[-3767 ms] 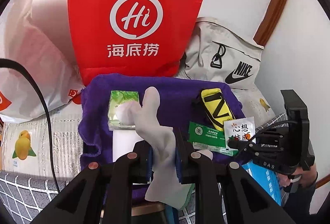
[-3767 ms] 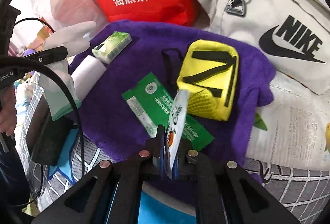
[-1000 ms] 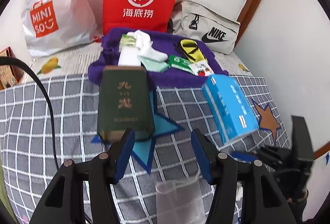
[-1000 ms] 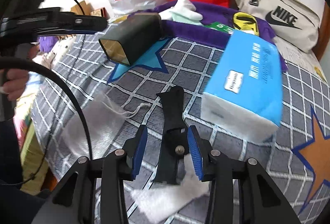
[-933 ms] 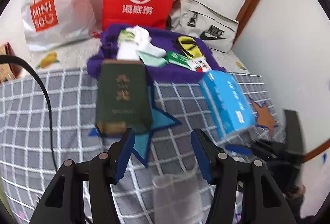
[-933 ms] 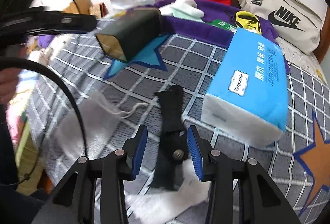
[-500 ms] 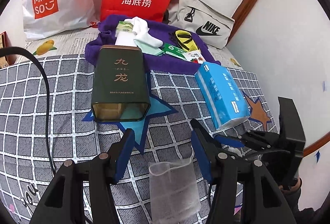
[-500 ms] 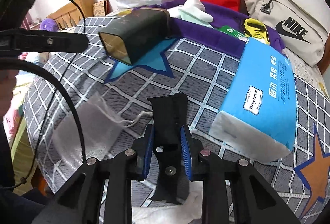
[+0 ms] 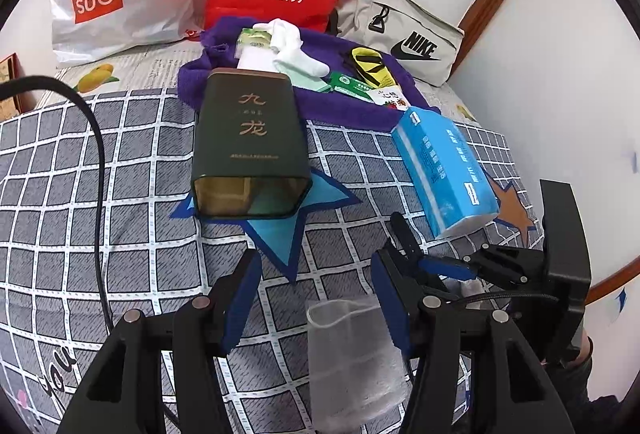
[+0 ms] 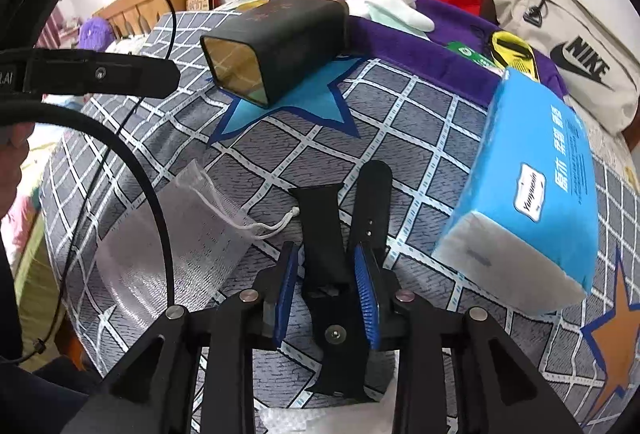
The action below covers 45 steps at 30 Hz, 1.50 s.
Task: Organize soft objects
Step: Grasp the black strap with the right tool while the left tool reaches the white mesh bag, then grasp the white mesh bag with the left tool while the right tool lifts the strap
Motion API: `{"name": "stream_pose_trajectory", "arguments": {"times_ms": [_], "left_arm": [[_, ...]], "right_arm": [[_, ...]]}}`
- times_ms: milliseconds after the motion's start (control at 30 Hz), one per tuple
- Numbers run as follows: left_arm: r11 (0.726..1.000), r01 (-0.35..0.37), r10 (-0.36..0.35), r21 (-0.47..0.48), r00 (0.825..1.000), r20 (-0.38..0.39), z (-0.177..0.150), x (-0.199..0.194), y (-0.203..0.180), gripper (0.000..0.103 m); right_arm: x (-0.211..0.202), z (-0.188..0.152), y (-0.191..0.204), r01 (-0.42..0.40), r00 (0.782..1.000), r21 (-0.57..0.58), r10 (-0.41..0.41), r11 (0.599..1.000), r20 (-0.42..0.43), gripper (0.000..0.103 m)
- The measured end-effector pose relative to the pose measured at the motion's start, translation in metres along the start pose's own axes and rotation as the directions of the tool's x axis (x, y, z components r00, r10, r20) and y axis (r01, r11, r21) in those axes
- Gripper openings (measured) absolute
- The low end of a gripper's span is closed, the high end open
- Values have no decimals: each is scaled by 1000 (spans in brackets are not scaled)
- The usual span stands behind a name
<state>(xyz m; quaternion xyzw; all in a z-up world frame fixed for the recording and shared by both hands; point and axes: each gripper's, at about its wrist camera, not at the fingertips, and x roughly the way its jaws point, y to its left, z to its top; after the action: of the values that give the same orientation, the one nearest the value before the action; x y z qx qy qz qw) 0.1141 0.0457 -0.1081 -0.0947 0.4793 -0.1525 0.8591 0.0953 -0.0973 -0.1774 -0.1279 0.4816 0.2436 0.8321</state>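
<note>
A black watch strap is being straddled by the right gripper on the checked bedspread; the blue pads are parting at this moment, with the strap's near end between them, the right pad beside it and a gap showing at the left pad, so no firm clamp is being made. A second strap piece is lying just beside the first, angled away from it. The left gripper is being held with its jaws apart and nothing gripped, above a sheer drawstring pouch lying flat on the bedspread. Farther back, a dark green tin is lying on its side, a blue tissue pack is resting near it, and a white sock is lying on a purple towel.
</note>
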Motion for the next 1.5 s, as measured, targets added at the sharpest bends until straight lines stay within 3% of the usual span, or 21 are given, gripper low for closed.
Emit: {"name": "stream_pose_trajectory", "arguments": {"times_ms": [133, 467, 567, 700, 867, 933, 1100, 1267, 1500], "left_arm": [[1000, -7, 7, 6, 1000, -11, -3, 1, 0, 55], [999, -20, 21, 26, 999, -38, -18, 5, -3, 55], [999, -4, 6, 39, 999, -43, -25, 7, -8, 55], [996, -18, 23, 82, 998, -61, -36, 14, -18, 63], [996, 42, -32, 83, 992, -121, -51, 31, -25, 63], [994, 32, -18, 101, 990, -136, -56, 37, -29, 64], [990, 15, 3, 143, 992, -122, -62, 41, -42, 83], [979, -39, 64, 201, 991, -121, -66, 48, -57, 94], [937, -174, 210, 302, 974, -89, -76, 61, -78, 98]], "right_arm": [[0, -2, 3, 39, 999, -40, -38, 998, 22, 22], [-20, -4, -11, -53, 997, 33, 51, 998, 66, 21], [-25, -3, -15, -40, 996, 47, 37, 998, 76, 21], [-37, -2, -19, -36, 994, 67, 29, 997, 101, 21], [-50, -6, -26, -22, 993, 82, 12, 996, 121, 21], [-56, -8, -29, -18, 992, 88, 7, 996, 129, 21], [-73, -14, -41, -2, 988, 118, -16, 993, 156, 21], [-85, -19, -52, 13, 984, 153, -40, 988, 171, 21], [-89, -28, -59, 12, 984, 179, -44, 984, 175, 21]]}}
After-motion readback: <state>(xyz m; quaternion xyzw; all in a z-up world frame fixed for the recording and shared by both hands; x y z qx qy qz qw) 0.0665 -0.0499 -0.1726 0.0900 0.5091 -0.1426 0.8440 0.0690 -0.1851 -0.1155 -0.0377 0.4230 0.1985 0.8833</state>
